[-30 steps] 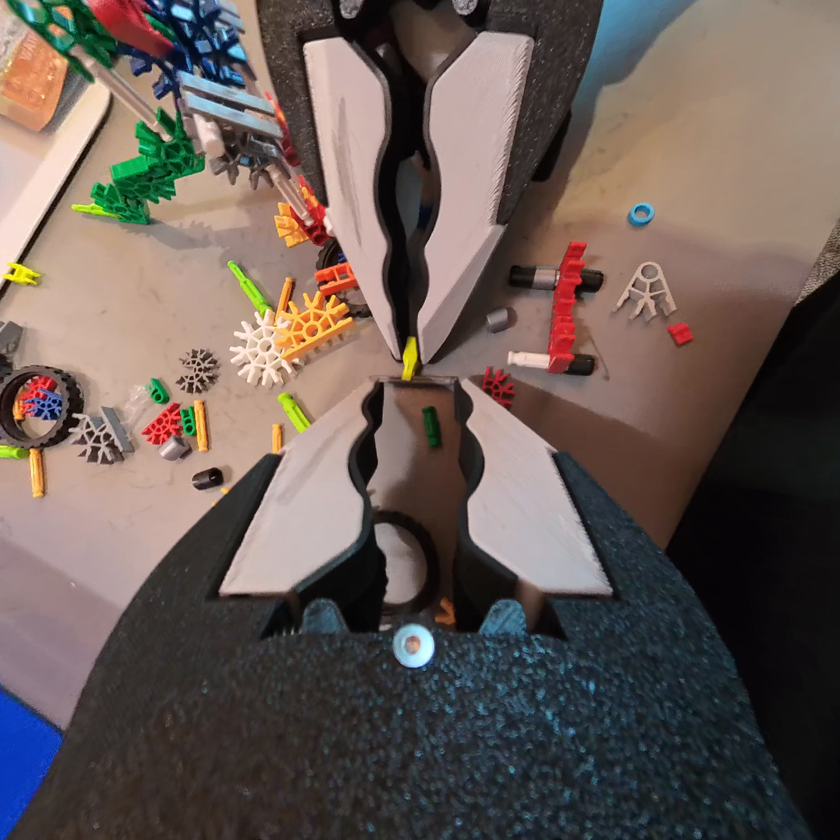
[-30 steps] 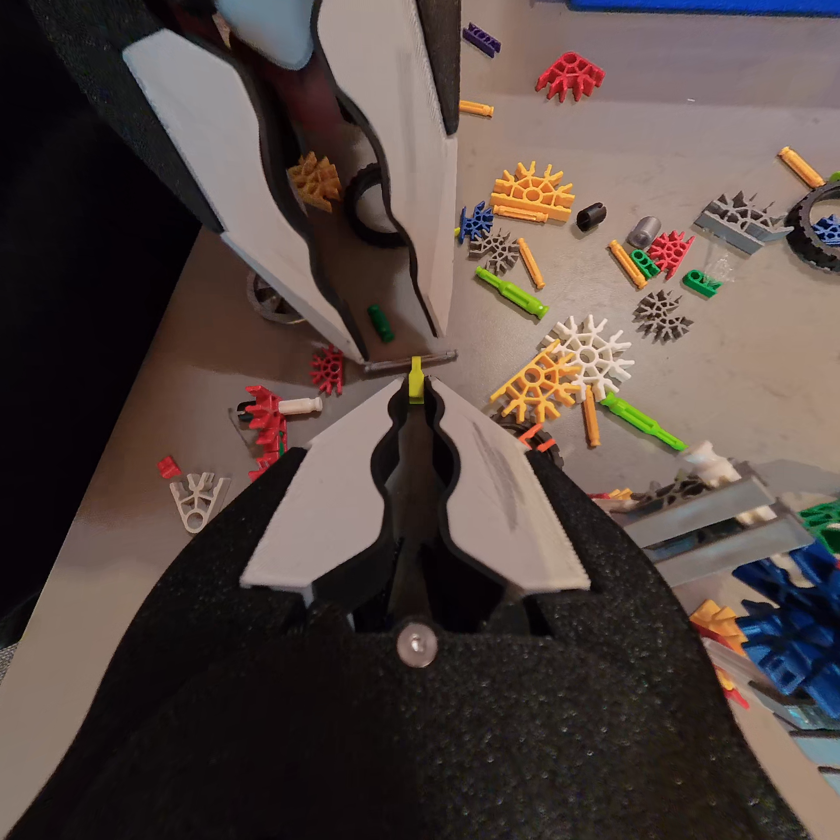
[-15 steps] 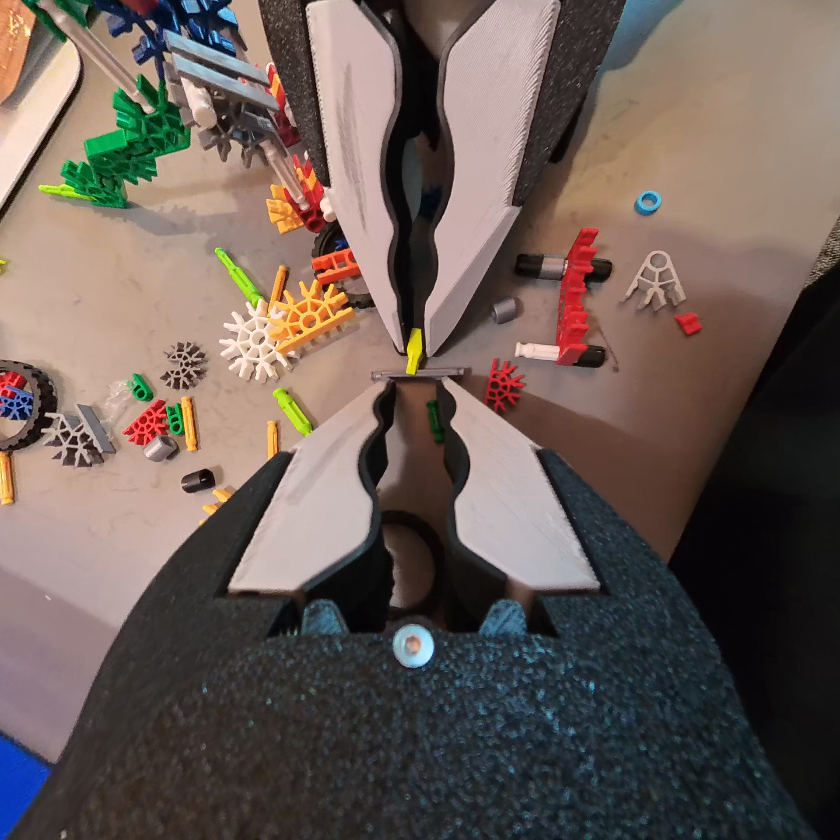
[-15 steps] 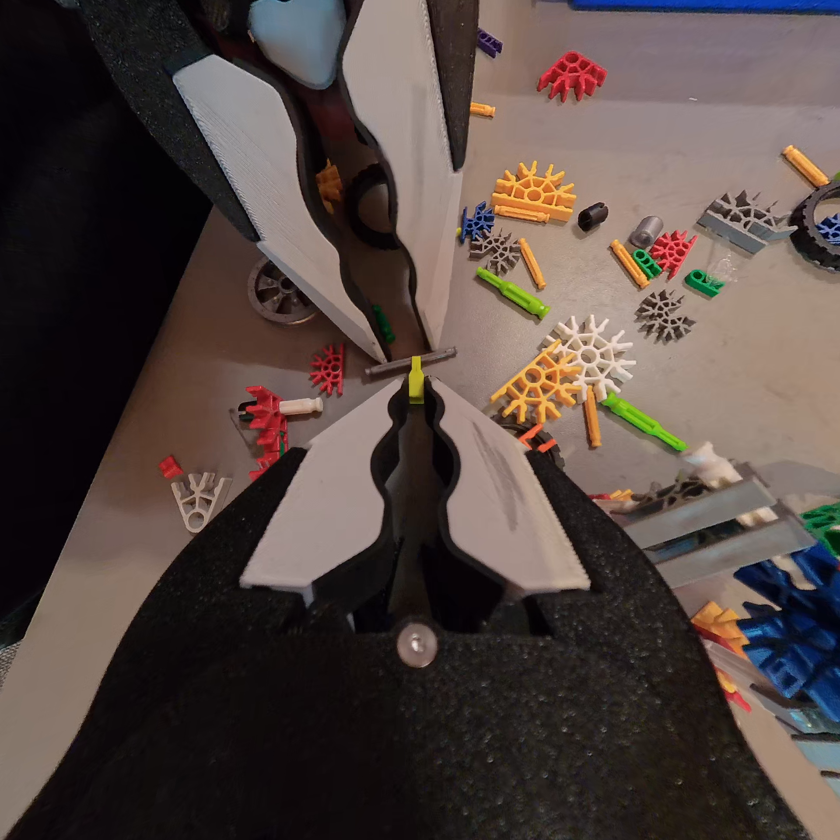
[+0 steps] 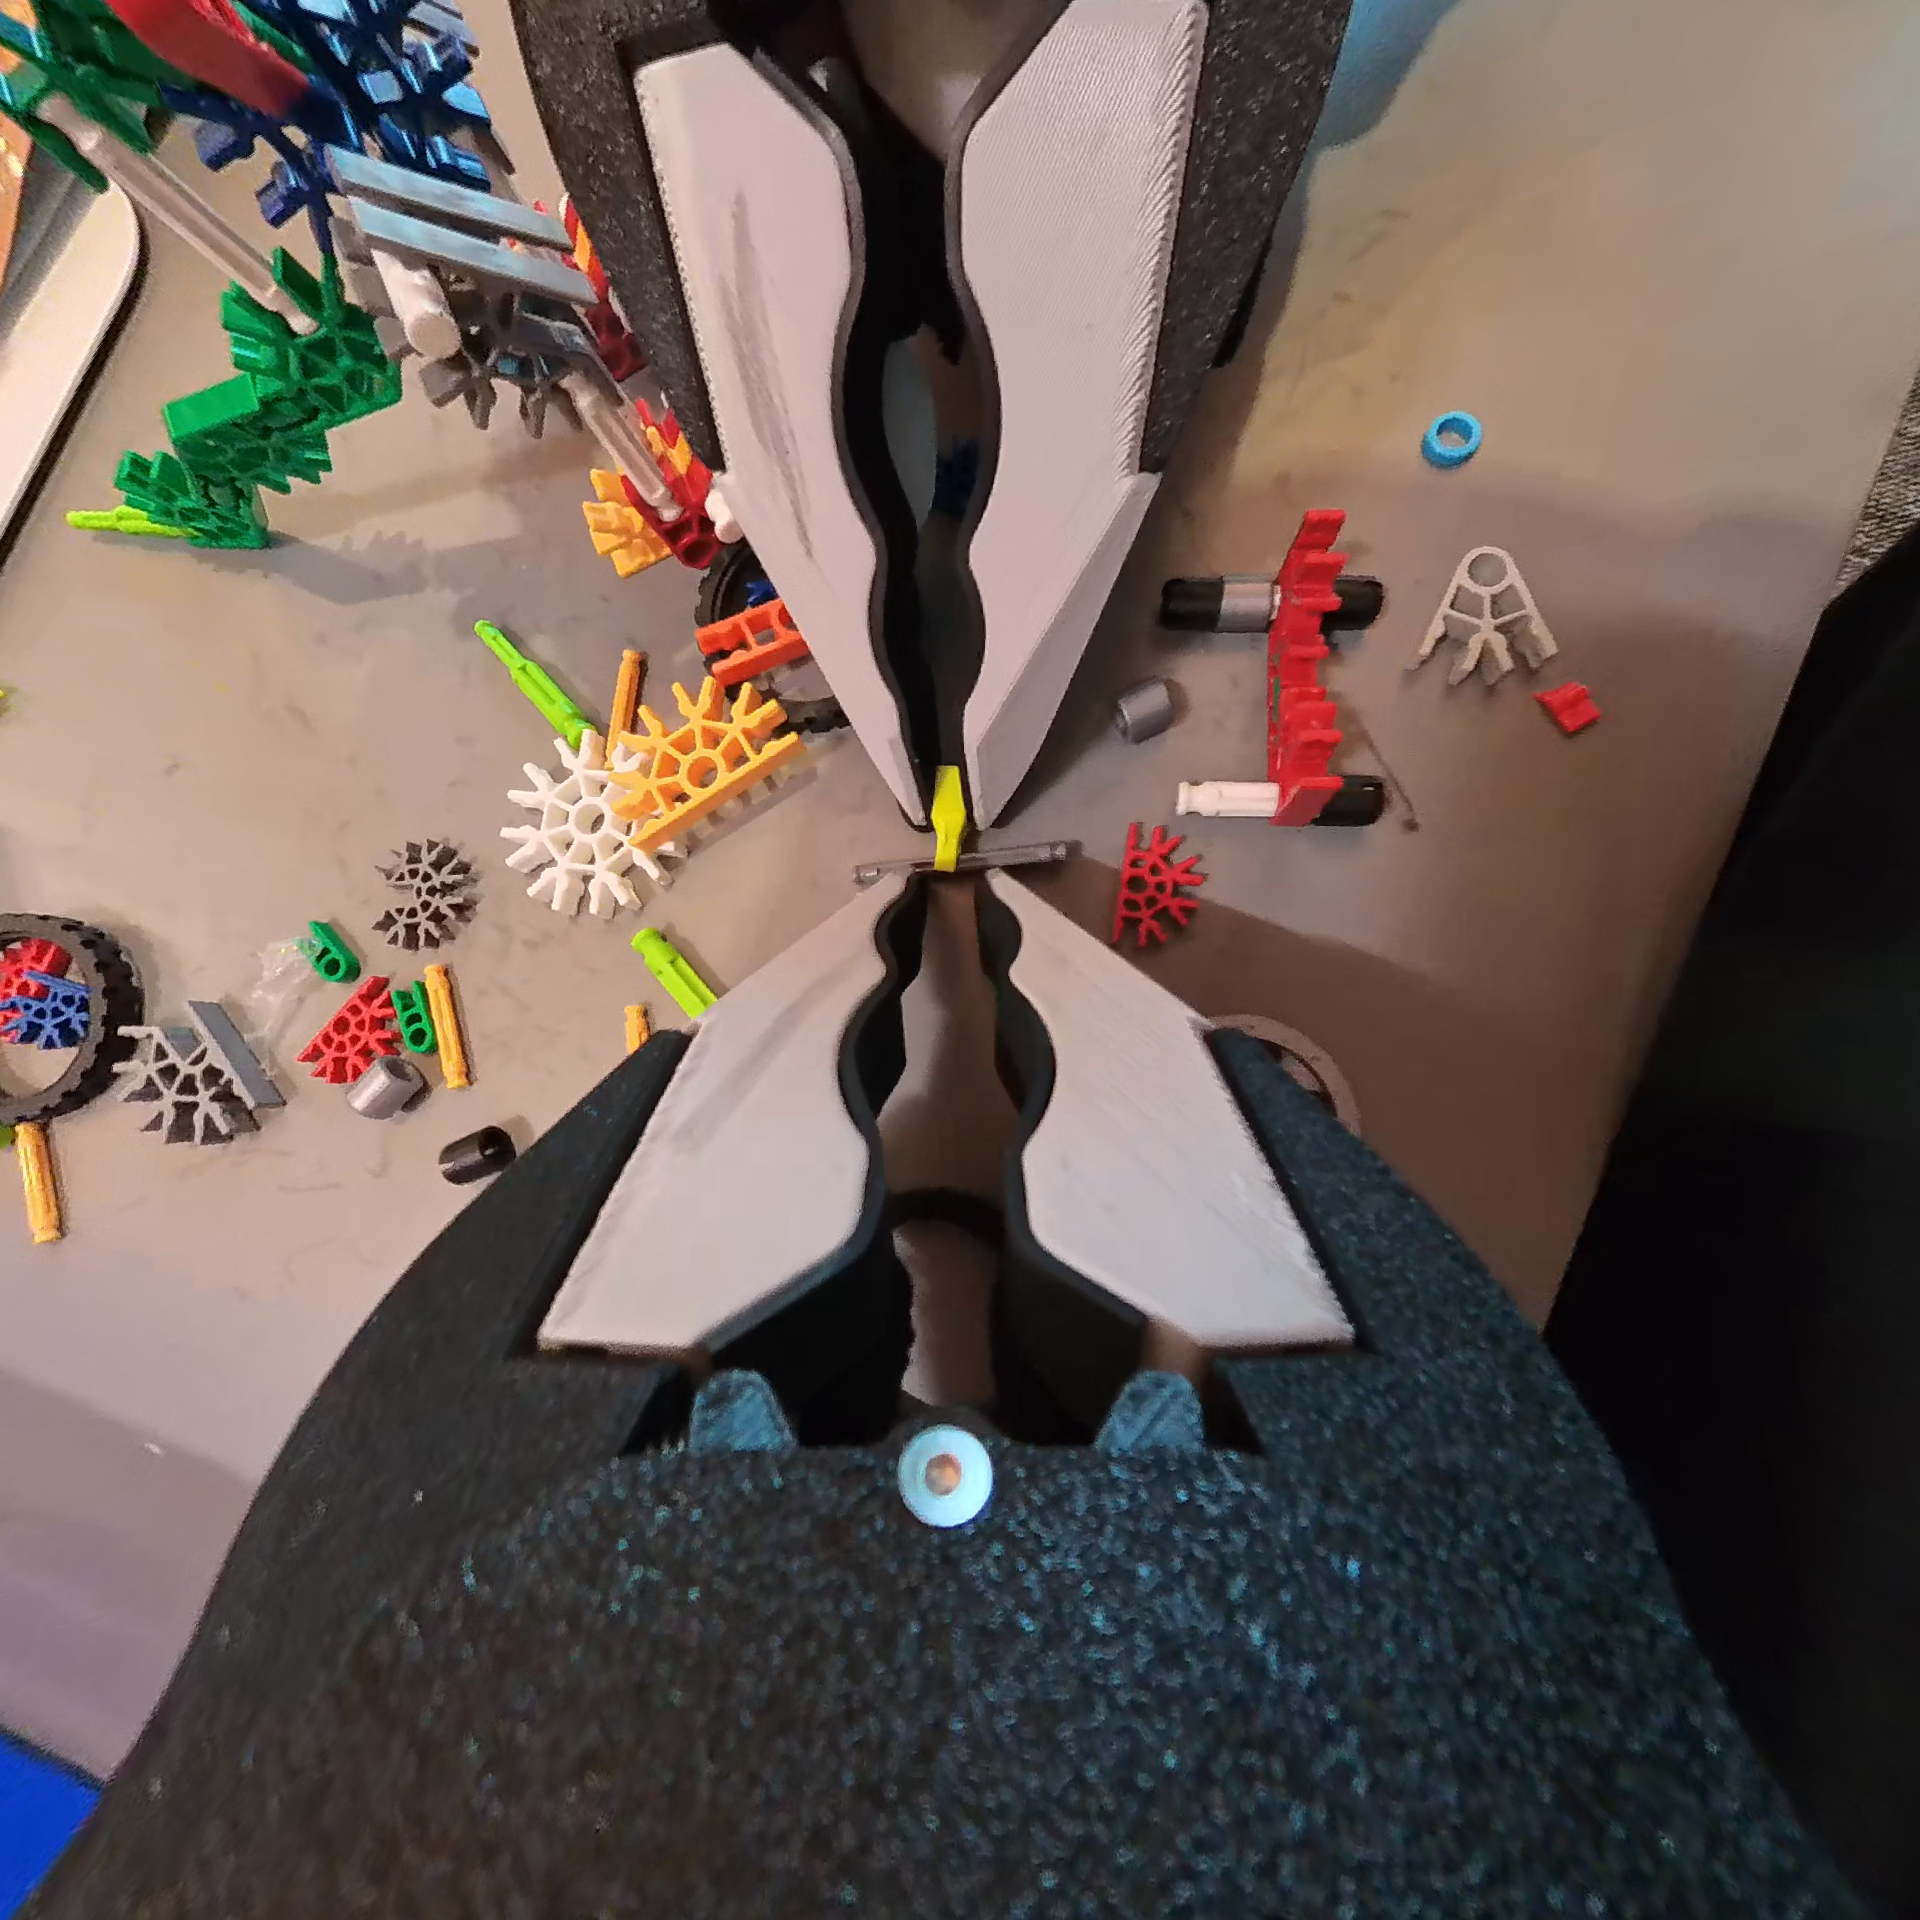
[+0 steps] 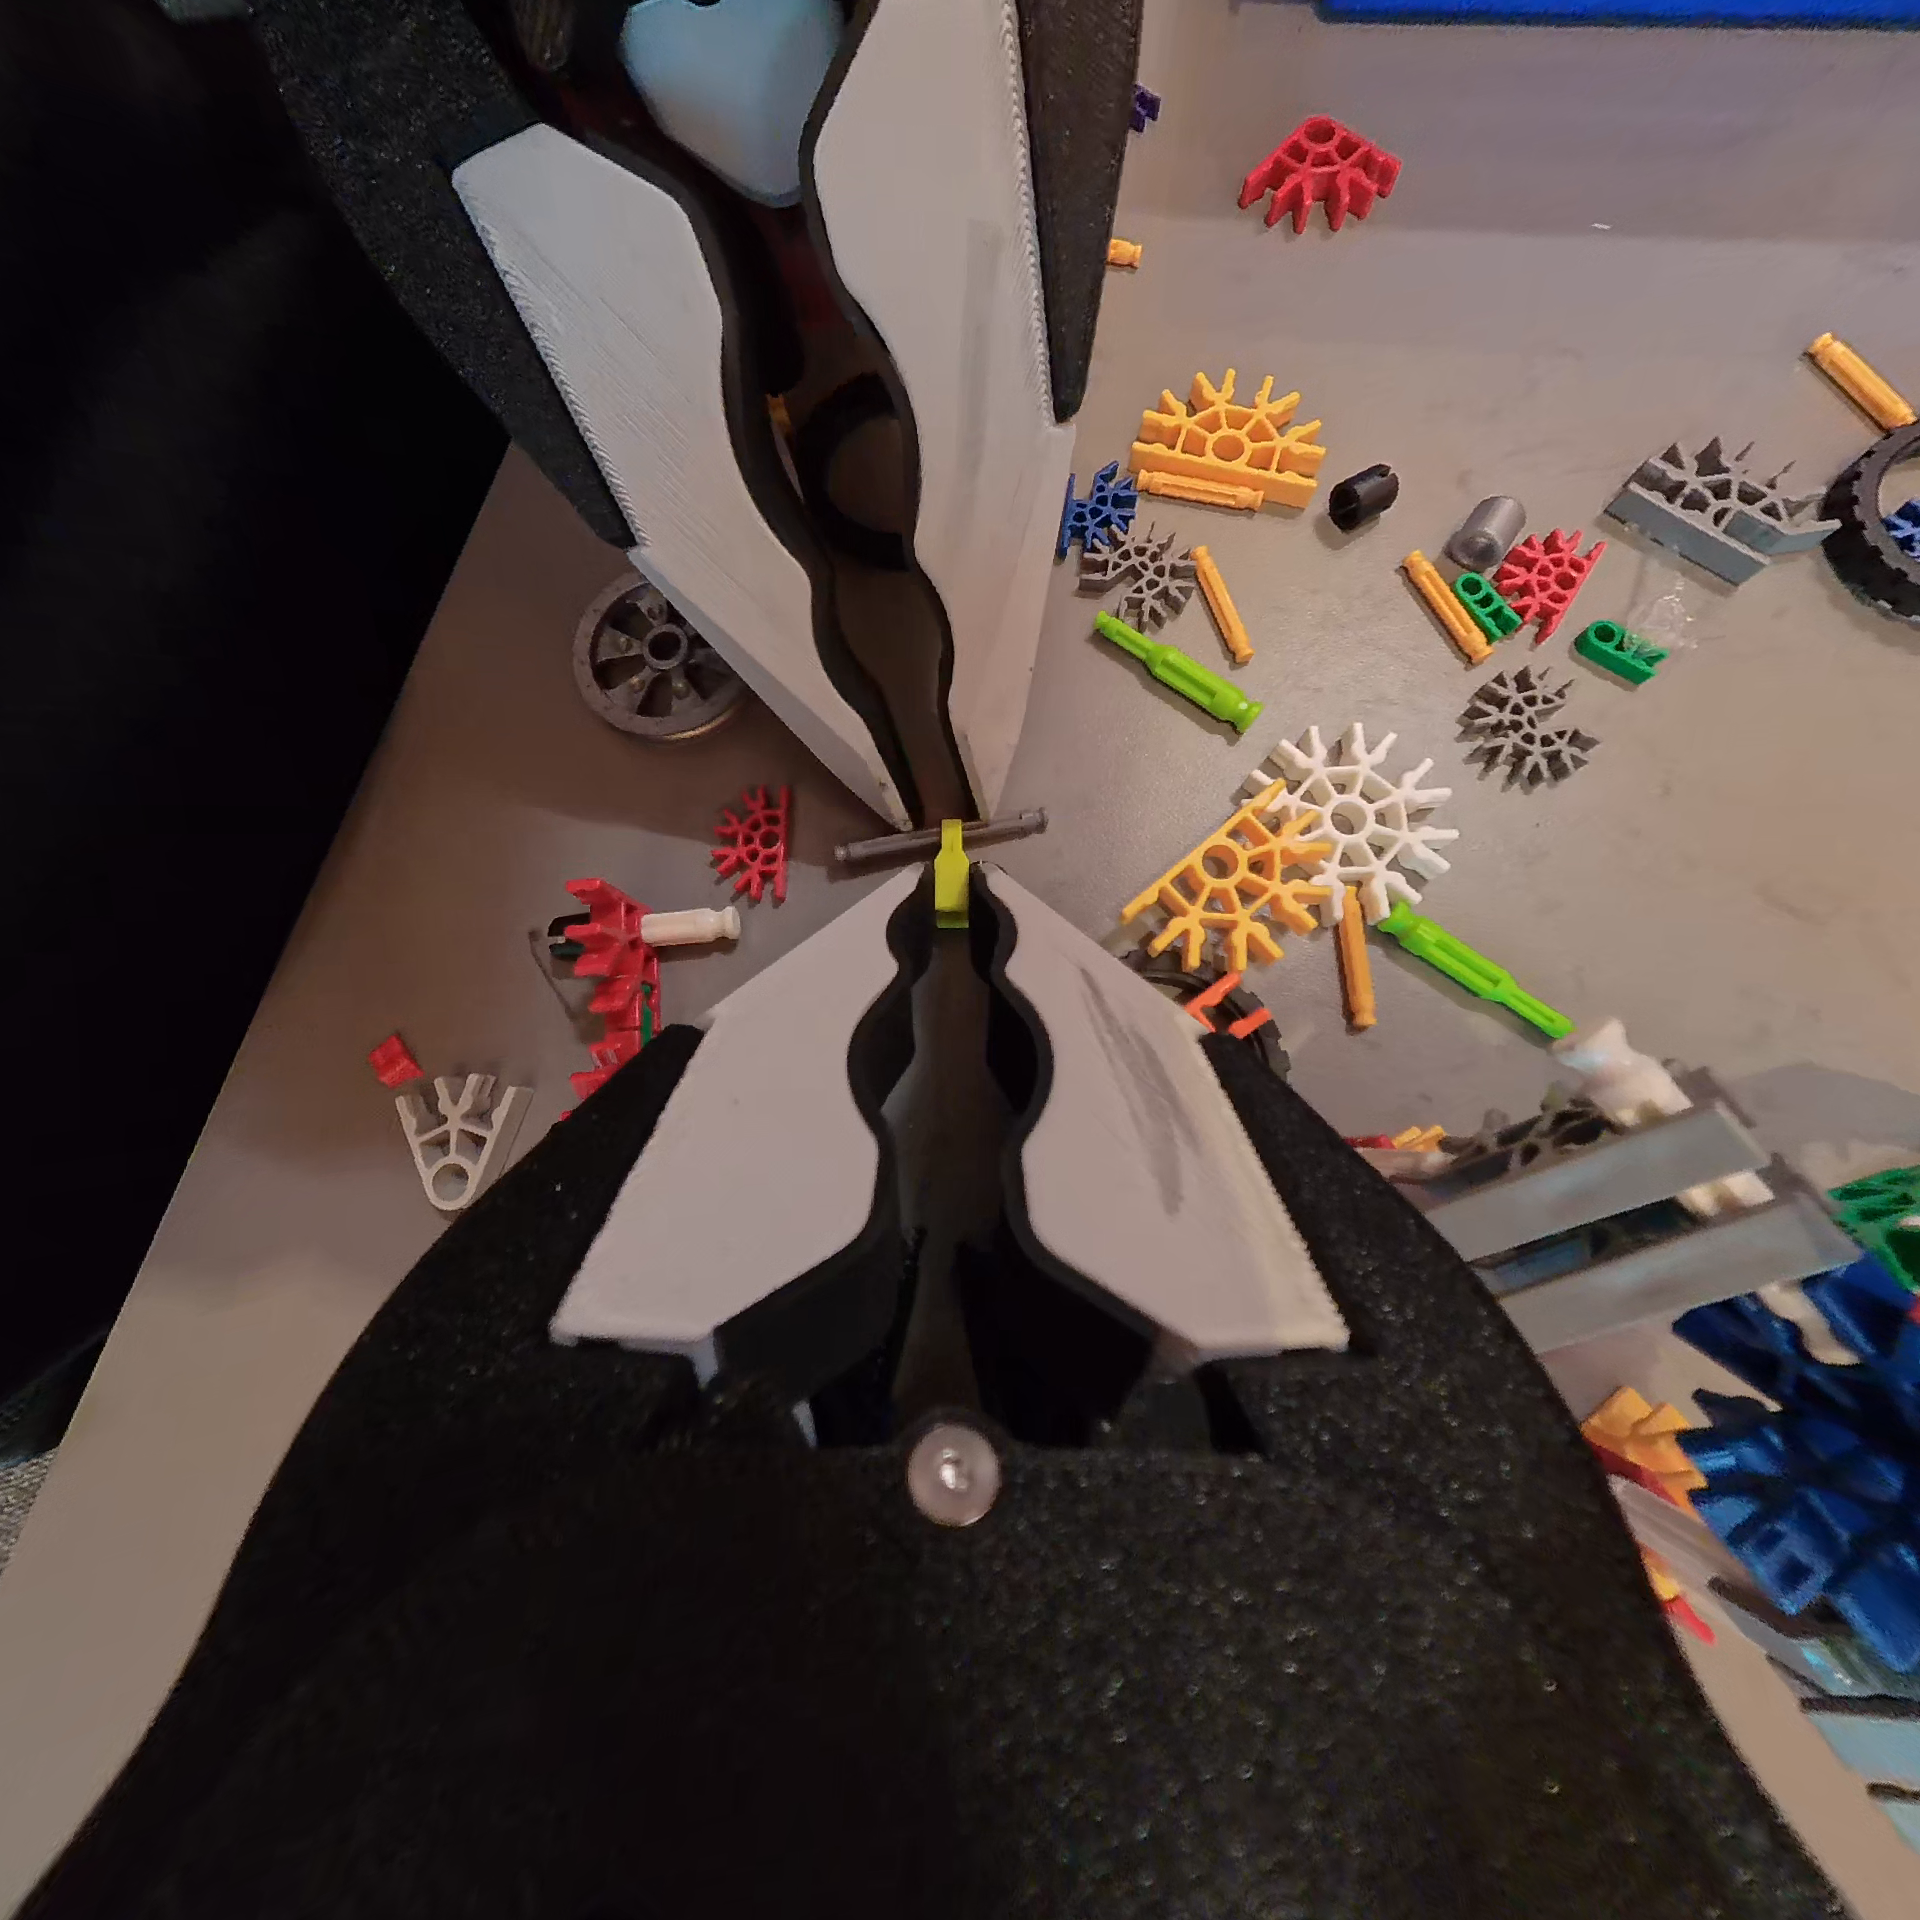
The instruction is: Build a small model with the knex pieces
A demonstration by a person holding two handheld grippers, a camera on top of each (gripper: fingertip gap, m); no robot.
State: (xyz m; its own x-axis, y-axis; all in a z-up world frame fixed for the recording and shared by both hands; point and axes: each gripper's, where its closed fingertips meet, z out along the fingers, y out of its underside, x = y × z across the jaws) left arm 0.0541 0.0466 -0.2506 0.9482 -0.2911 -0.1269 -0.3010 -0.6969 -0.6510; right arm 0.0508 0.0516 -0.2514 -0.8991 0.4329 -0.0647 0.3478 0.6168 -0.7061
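My right gripper (image 6: 951, 871) is shut on a small yellow-green clip (image 6: 948, 885) and holds it above the grey table. The clip's forked end grips the middle of a thin grey rod (image 6: 883, 847) that lies crosswise. My left gripper (image 5: 951, 888) faces the right one tip to tip. Its fingers are nearly together, with nothing between them, and its tips rest against the rod (image 5: 1023, 852). In the left wrist view the right gripper (image 5: 945, 821) comes down from the top with the clip (image 5: 948, 805). In the right wrist view the left gripper (image 6: 943, 810) comes down from the top.
Loose construction pieces lie around: a white snowflake connector (image 5: 582, 831), a yellow fan connector (image 5: 707, 764), a red connector (image 5: 1153, 883), a red strip with rods (image 5: 1299, 665), a tyre (image 5: 62, 1008), a grey wheel hub (image 6: 660, 665). A built model (image 5: 312, 343) stands far left. The table edge runs just right. The grippers are tip to tip, or close to it.
The left gripper's fingers have closed from well apart to nearly together. The grey rod, earlier across the left tips, now sits in the yellow-green clip's fork. The right gripper stays shut on the clip.
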